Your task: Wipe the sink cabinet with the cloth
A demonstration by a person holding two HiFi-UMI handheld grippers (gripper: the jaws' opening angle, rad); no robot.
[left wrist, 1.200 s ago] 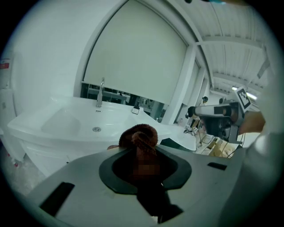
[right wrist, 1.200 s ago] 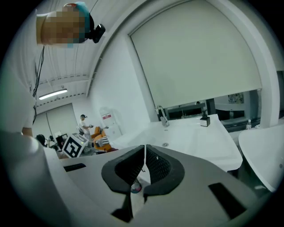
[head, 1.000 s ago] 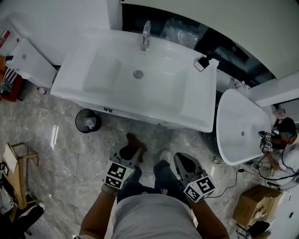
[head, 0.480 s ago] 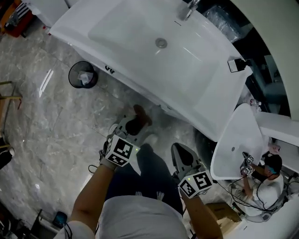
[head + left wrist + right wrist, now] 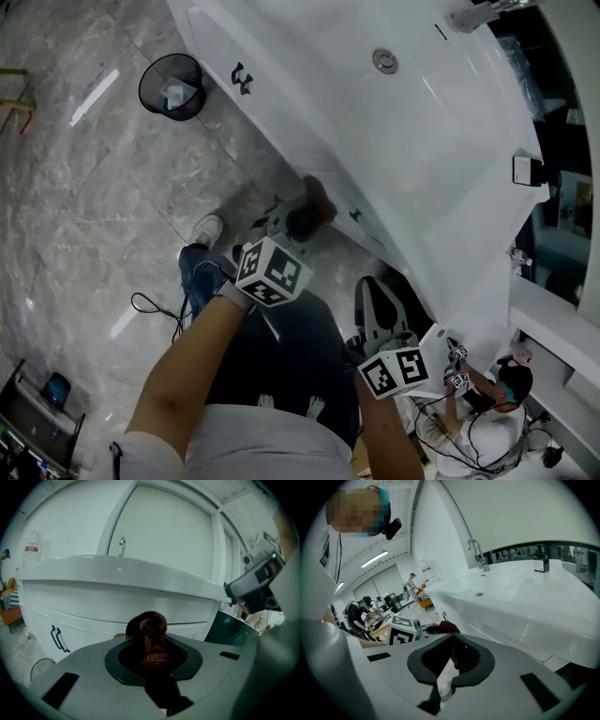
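Between the left tongs [image 5: 146, 638], clamped tight: a bunched rust-brown knitted cloth [image 5: 149, 623], just off the white sink cabinet front [image 5: 108, 616]; can't tell if it's touching. Right tongs [image 5: 453, 637] are closed on nothing, beside the white basin rim [image 5: 520, 616]. Risks:
- The cloth is a tight wad, so hard tong tips may scrape the panel.
- Wiping drag could tug the cloth loose.
- The black door handle [image 5: 57, 638] could snag it.

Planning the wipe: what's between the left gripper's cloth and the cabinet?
Nothing. In the left gripper view, the cloth held by the left gripper faces the bare cabinet front.
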